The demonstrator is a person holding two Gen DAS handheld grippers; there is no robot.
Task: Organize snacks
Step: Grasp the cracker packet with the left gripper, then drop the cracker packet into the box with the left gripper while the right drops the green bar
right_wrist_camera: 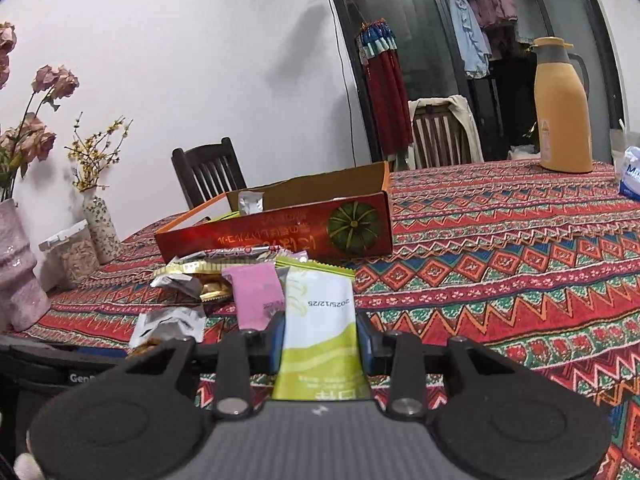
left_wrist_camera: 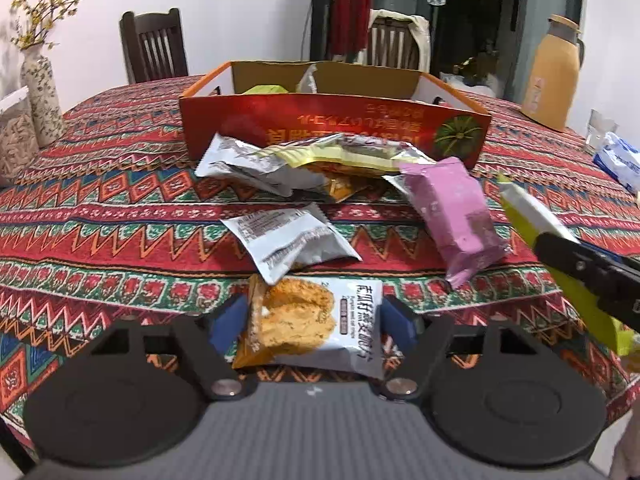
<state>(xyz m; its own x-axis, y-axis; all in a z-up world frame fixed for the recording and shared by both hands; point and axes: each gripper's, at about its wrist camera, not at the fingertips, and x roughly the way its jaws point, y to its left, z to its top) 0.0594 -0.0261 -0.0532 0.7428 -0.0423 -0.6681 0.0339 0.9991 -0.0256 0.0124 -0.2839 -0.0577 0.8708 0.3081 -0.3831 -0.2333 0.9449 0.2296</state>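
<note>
An orange-and-white cookie packet (left_wrist_camera: 308,328) lies on the patterned tablecloth (left_wrist_camera: 100,208) between the blue pads (left_wrist_camera: 230,320) of my left gripper (left_wrist_camera: 312,314), which touch both its sides. My right gripper (right_wrist_camera: 320,334) is shut on a green-and-white packet (right_wrist_camera: 320,320), held up at the right of the left wrist view (left_wrist_camera: 528,212). Ahead lie a silver packet (left_wrist_camera: 288,240), a pink packet (left_wrist_camera: 456,212) and a heap of silver and yellow wrappers (left_wrist_camera: 320,156). Behind them stands the open red cardboard box (left_wrist_camera: 332,120), with a green packet (left_wrist_camera: 264,89) inside.
A yellow thermos jug (left_wrist_camera: 554,76) and a tissue pack (left_wrist_camera: 618,160) stand at the far right. A flowered vase (left_wrist_camera: 40,92) and a clear jar (left_wrist_camera: 14,136) stand at the left. Two wooden chairs (left_wrist_camera: 154,46) are behind the table.
</note>
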